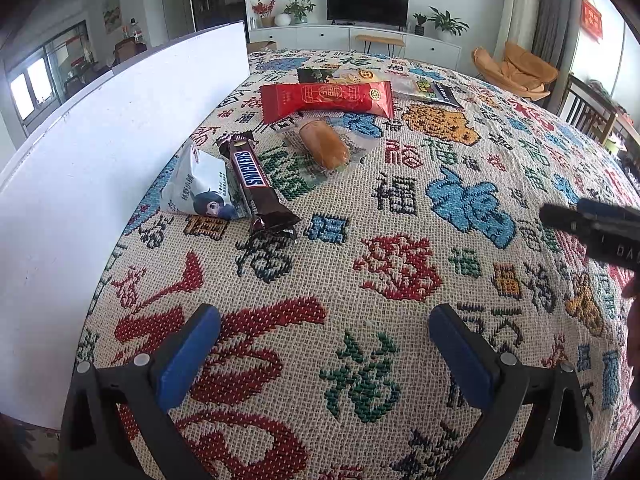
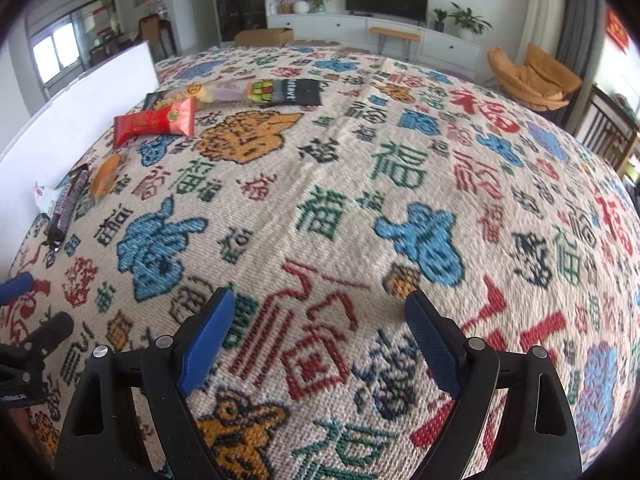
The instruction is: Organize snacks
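Several snacks lie on the patterned tablecloth (image 1: pixel 360 208) beside a white box (image 1: pixel 100 152). A Snickers bar (image 1: pixel 256 180) rests against a white triangular packet (image 1: pixel 196 188). Behind them lie a clear-wrapped bread roll (image 1: pixel 324 146), a long red packet (image 1: pixel 328 98), a dark packet (image 1: pixel 320 75) and a black-and-green packet (image 1: pixel 432 90). My left gripper (image 1: pixel 324 344) is open and holds nothing, well short of the Snickers. My right gripper (image 2: pixel 320 320) is open too, over bare cloth far right of the snacks; the red packet (image 2: pixel 154 122) and Snickers (image 2: pixel 66 204) show at its upper left.
The white box wall (image 2: pixel 80 120) runs along the table's left edge. The right tool's body (image 1: pixel 596 228) pokes in at the left view's right edge. Beyond the table are a TV cabinet (image 1: pixel 352 38), an orange chair (image 1: pixel 516 70) and a wooden chair (image 1: pixel 588 108).
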`<state>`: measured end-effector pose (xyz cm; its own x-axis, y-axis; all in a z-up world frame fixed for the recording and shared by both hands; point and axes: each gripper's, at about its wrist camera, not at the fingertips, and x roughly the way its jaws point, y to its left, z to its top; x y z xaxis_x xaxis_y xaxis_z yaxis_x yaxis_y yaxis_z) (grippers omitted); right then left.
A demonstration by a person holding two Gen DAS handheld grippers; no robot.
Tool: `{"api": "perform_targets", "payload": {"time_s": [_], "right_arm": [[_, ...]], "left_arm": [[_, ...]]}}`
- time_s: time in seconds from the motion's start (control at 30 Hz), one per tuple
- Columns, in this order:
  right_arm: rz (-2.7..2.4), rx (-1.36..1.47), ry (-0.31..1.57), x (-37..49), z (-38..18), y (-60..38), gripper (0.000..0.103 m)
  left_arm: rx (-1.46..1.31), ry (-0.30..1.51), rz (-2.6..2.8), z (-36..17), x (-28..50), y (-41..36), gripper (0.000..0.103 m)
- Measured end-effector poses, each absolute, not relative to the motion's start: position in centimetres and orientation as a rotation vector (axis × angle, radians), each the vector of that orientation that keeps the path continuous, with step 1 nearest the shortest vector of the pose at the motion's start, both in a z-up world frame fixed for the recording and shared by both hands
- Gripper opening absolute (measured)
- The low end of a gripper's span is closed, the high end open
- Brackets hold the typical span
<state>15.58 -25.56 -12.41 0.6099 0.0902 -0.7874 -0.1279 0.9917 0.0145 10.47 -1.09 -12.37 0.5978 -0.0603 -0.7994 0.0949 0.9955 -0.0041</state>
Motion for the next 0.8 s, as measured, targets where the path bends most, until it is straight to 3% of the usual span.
{"api": "perform_targets", "payload": {"time_s": [0.17,0.33,0.37,0.4,0.43,0.47,0.53,0.6,0.67,0.7,0.77,0.8], "right_arm": [[0.373,-0.207,0.749,20.5,-6.7,-19.0,0.089],[0.607,-0.482,0.832,26.8,-6.8,-8.7,0.085],[0.619,-0.529,0.845,27.6,-7.3,-7.1,0.082],[0.63,-0.566,0.86,28.3,-7.8,-5.7,0.071],[0.633,-0.595,0.885,29.0,-8.6,-4.5,0.049],[0.634,-0.614,0.923,29.8,-9.3,-3.5,0.041],[0.608,-0.67,0.938,30.6,-10.3,-2.5,0.05],[0.591,-0.69,0.954,31.4,-10.9,-2.1,0.051],[0.571,-0.67,0.985,32.0,-11.0,-2.4,0.046],[0.558,-0.655,0.999,32.1,-10.9,-2.6,0.038],[0.554,-0.595,1.054,32.5,-10.3,-3.9,0.037],[0.539,-0.578,1.086,32.7,-10.2,-4.5,0.031]], "left_arm": [[0.04,0.926,-0.091,-12.4,10.5,-1.1,0.103],[0.04,0.925,-0.091,-12.4,10.5,-1.1,0.103],[0.04,0.925,-0.091,-12.4,10.5,-1.1,0.103],[0.04,0.925,-0.091,-12.4,10.5,-1.1,0.103],[0.039,0.925,-0.091,-12.4,10.5,-1.1,0.103],[0.039,0.925,-0.091,-12.4,10.5,-1.1,0.103],[0.039,0.925,-0.093,-12.4,10.6,-1.1,0.103],[0.039,0.925,-0.094,-12.3,10.6,-1.1,0.103],[0.039,0.925,-0.095,-12.3,10.7,-1.1,0.103],[0.039,0.925,-0.095,-12.3,10.7,-1.1,0.103],[0.039,0.925,-0.094,-12.3,10.6,-1.1,0.103],[0.039,0.925,-0.094,-12.3,10.7,-1.1,0.103]]}}
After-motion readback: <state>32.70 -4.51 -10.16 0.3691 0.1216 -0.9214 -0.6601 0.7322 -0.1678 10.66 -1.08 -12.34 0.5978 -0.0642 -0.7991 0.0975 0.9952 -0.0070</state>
